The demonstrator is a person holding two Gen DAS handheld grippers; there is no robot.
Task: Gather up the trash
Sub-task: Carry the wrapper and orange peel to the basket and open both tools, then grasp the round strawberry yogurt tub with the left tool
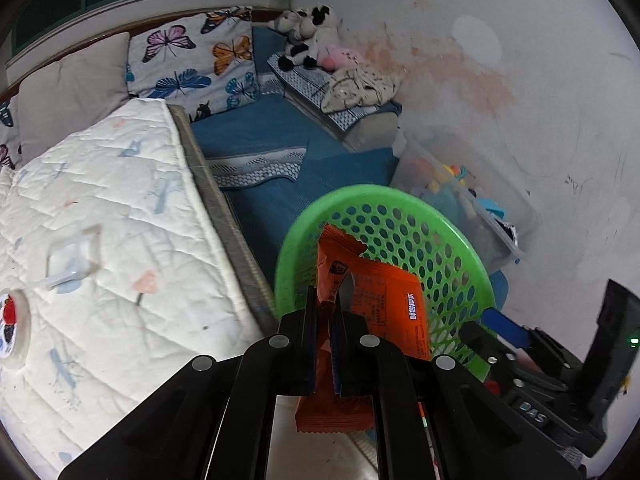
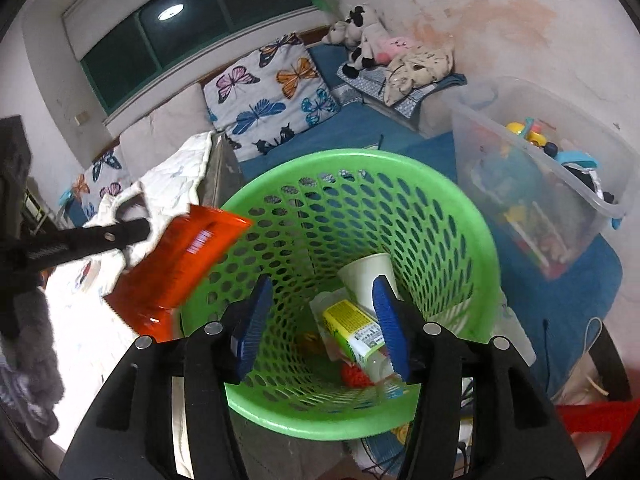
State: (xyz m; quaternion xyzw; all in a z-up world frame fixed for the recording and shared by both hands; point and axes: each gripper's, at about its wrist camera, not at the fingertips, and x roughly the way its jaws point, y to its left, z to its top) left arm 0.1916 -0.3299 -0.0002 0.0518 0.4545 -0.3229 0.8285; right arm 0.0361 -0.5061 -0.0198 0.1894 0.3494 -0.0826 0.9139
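Observation:
My left gripper (image 1: 325, 305) is shut on an orange snack wrapper (image 1: 384, 300) and holds it at the near rim of the green perforated basket (image 1: 452, 240). In the right wrist view the wrapper (image 2: 176, 268) hangs at the left rim of the basket (image 2: 472, 240), held by the left gripper (image 2: 140, 230). My right gripper (image 2: 320, 312) is open and empty above the basket's mouth. Inside the basket lie a white paper cup (image 2: 362, 276), a yellow-labelled bottle (image 2: 352, 328) and a red scrap (image 2: 354, 374).
A white quilted mattress (image 1: 100, 220) lies to the left with a clear plastic wrapper (image 1: 70, 262) and a tape roll (image 1: 12, 328) on it. A clear bin of toys (image 2: 532, 176) stands right of the basket. Blue mat, butterfly pillows (image 2: 276, 88) and plush toys (image 2: 360, 36) lie behind.

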